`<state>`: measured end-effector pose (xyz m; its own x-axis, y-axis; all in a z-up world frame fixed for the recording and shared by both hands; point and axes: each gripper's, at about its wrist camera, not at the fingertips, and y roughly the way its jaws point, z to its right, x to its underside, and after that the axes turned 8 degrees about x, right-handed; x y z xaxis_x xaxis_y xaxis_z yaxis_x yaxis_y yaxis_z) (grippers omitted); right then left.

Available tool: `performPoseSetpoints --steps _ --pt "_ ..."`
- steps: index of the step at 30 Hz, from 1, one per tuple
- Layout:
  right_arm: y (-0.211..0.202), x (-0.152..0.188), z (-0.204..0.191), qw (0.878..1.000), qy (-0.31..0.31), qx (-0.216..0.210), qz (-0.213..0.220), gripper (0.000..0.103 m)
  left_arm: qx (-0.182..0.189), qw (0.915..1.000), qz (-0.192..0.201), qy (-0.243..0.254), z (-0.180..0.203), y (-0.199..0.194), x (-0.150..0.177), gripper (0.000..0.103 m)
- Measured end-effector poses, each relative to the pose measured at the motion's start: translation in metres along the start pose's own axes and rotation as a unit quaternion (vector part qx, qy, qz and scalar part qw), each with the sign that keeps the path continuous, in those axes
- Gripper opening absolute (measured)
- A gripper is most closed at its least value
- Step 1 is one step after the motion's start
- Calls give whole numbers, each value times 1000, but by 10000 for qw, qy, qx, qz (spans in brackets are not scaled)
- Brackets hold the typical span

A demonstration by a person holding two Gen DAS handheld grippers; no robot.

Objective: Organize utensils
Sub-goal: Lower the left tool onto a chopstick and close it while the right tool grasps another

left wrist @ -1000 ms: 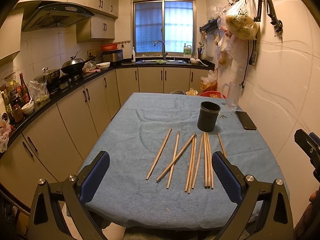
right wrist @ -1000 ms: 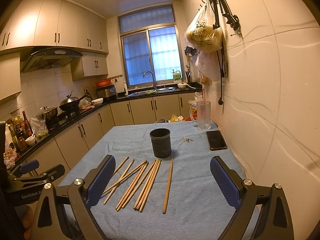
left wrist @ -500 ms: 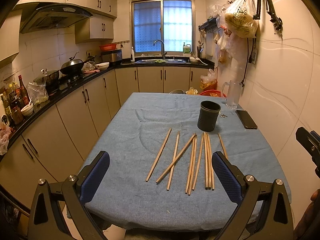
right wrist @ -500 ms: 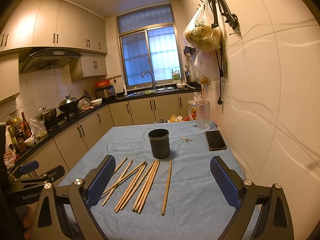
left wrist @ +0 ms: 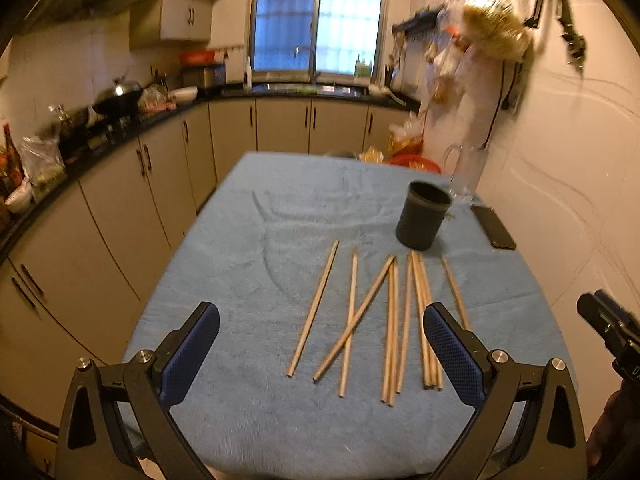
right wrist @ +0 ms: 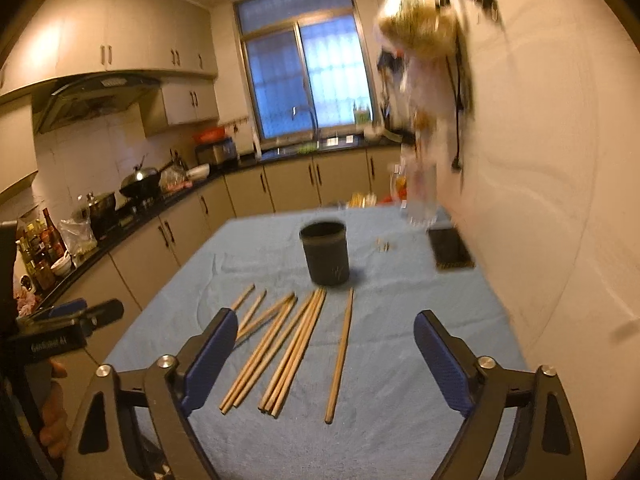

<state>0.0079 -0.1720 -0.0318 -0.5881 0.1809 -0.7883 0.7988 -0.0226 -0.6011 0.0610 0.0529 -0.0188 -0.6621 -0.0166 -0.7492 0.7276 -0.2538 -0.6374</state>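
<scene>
Both wrist cameras look forward and downward over the near desk (left wrist: 248,248) edge toward the window, sharing the chopsticks (left wrist: 390,320) and the dark cup (right wrist: 325,254).

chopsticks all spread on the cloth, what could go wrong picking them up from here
Several chopsticks overlap or lie packed side by side, so a pinch may lift two at once or roll the neighbours. The black cup stands just beyond their tips; a careless reach could tip it. The right gripper, empty, jaws closing, hangs over a single stick; closing high would miss it.
</scene>
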Motion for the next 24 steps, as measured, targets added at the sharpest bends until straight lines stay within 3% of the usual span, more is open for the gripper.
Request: performPoseSetpoints --steps 4,7,11,13,16,18,20,24 --pt "51 4 8 9978 91 18 -660 84 144 9988 -469 20 -13 49 -13 99" --pt "89 4 18 9929 260 -72 -1156 80 24 9947 -1005 234 -15 92 -22 95" --pt "143 2 24 9839 304 -87 -1760 72 -144 9886 -1424 467 -16 136 -34 77" --pt "165 0 22 9809 268 -60 -1926 58 -92 9851 -1637 517 -17 157 -40 73" --pt "195 -6 19 9781 159 -59 -2074 48 185 9809 -1860 535 -19 182 -47 69" --pt "214 -9 15 9751 124 -143 -2210 46 290 9768 -2061 502 -21 202 -51 64" --pt "227 -11 12 9730 105 -184 -2298 44 318 9734 -2218 489 -24 217 -55 51" --pt "259 -14 13 9666 135 -167 -2554 43 364 9661 -2479 618 -20 247 -59 47"
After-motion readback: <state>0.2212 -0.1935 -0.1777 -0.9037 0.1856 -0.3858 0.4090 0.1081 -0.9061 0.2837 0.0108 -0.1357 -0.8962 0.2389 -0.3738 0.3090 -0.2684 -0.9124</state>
